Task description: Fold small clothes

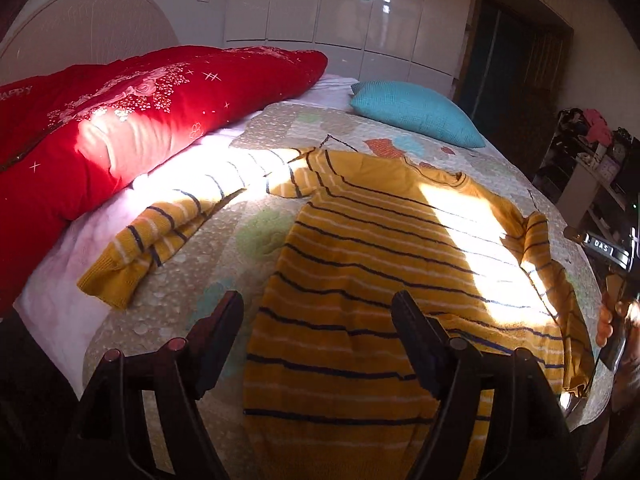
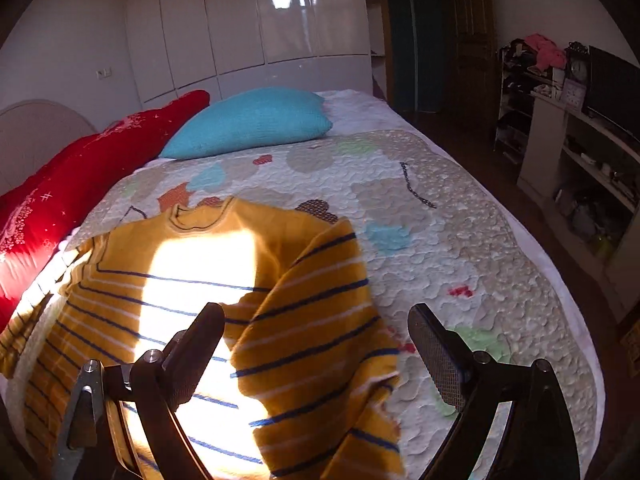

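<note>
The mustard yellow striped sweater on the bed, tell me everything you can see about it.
The mustard yellow knit sweater with navy and white stripes lies spread flat on the quilted patchwork bedspread, its round neckline toward the pillows. One sleeve stretches out sideways toward the red quilt, its ribbed cuff on the white sheet. The other sleeve is folded inward over the body. A bright patch of sunlight crosses the chest. Both grippers hover above it, jaws open, neither gripping it.

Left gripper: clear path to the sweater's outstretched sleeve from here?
Probably yes. The left gripper is open and empty above the sweater, and the outstretched sleeve lies flat on the quilt off to its left. Nothing lies between them; the red duvet sits behind it.
</note>
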